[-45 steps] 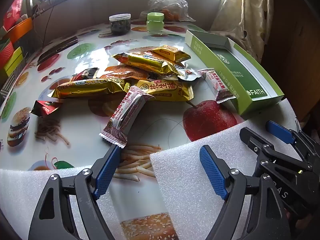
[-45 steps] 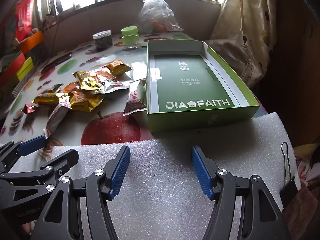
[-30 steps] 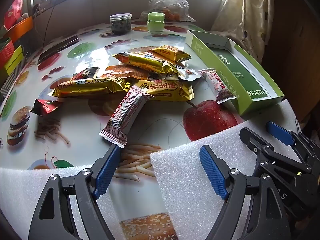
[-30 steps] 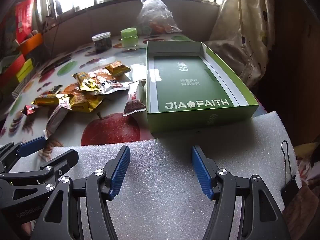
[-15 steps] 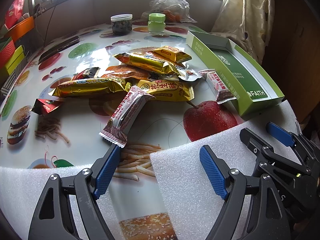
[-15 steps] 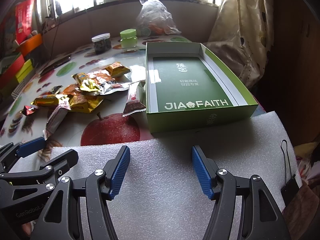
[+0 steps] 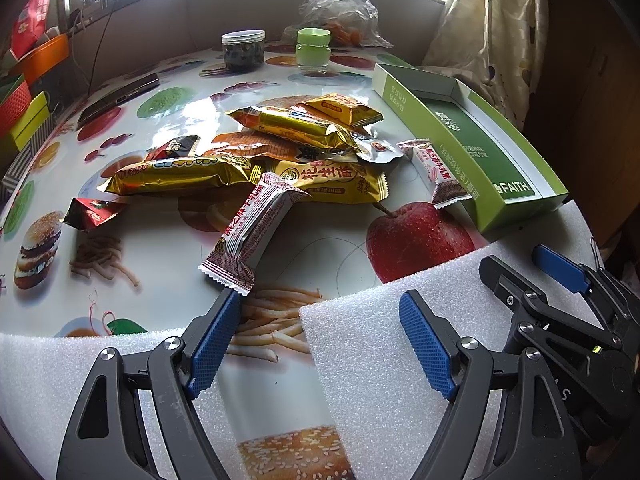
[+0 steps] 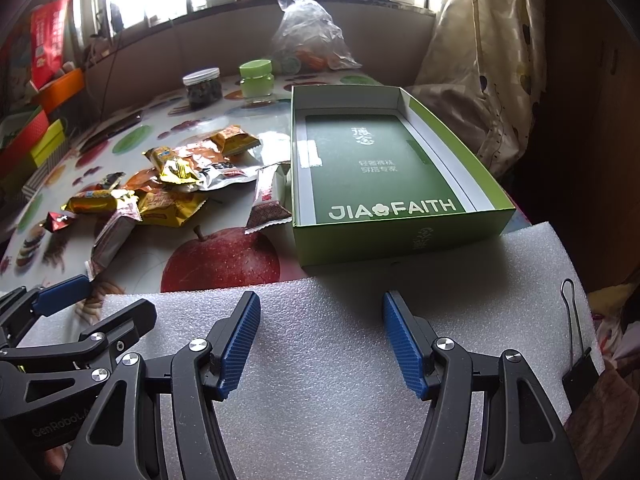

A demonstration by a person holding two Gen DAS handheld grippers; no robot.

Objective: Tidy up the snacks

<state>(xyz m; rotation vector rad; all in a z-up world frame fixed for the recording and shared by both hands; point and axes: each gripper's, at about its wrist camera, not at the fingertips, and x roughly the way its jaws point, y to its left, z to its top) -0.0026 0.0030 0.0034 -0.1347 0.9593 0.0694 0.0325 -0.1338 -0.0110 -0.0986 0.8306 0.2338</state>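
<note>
Fingers wide apart on both grippers, nothing held. Left gripper [image 7: 320, 340] sits low at the near table edge, over the gap between two white foam sheets [image 7: 400, 344]; its left fingertip [image 7: 216, 336] is just beside the near end of a white-and-maroon bar wrapper [image 7: 252, 232]. Right gripper [image 8: 320, 340] rests over foam too, pointed at the green box [image 8: 400, 236].

Left to right on the table [image 7: 168, 240]:
- small red wrapped candy [image 7: 92, 212], off by itself
- long gold bar [image 7: 180, 174]
- dark small packet [image 7: 176, 146] behind it
- orange flat pack [image 7: 256, 148], mid-pile
- the white-and-maroon bar, leaning on the pile
- yellow peanut-crisp pack [image 7: 332, 184]
- second gold bar [image 7: 296, 128] on top, small gold pack [image 7: 340, 108] behind
- silver pouch [image 7: 376, 148]
- second white-and-maroon bar [image 7: 440, 176], touching or just beside the box's left wall, can't tell which

The box is open and holds only a flat green printed insert [image 8: 380, 168], no snacks inside.

Far side: dark-filled jar [image 7: 243, 50], green-lidded jar [image 7: 313, 48], clear plastic bag [image 7: 340, 12]. A binder clip [image 8: 576, 344] sits on the right foam edge.

Progress, judged: nothing sorted yet, every snack is loose outside the box. All of the picking and placing is left. Nearest candidate for the left gripper is the bar at its fingertip.
</note>
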